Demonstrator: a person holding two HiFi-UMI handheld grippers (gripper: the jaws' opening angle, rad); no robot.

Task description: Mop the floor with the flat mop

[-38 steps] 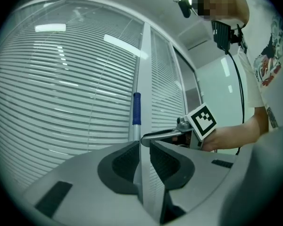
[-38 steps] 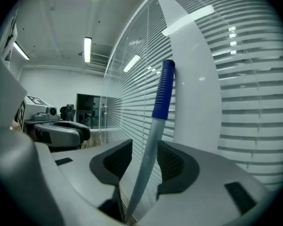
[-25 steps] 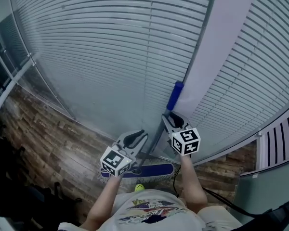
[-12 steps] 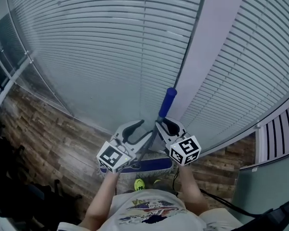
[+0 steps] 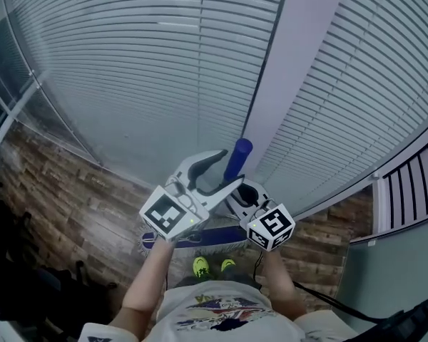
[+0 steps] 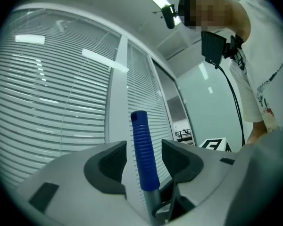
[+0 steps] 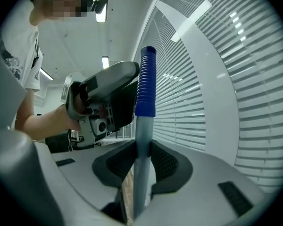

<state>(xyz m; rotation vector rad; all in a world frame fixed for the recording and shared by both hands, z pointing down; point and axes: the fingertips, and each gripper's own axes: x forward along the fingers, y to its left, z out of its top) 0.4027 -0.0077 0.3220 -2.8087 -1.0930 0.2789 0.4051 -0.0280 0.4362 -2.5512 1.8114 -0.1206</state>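
Left tongs [image 5: 223,171]: jaws wide apart and just been opening. The blue grip [image 6: 144,154] of the flat mop [image 5: 237,155] stands between your pads, clear of both. Right tongs [image 7: 142,163]: jaws just been closing, now pinched on the grey pole [image 7: 142,131] just below that grip. You have the pole near upright, close in front of the window blinds [image 5: 128,63]. The mop head [image 5: 215,235] lies flat on the wood-plank floor [image 5: 64,198], just ahead of your green shoes [image 5: 201,266] and below both tongs.
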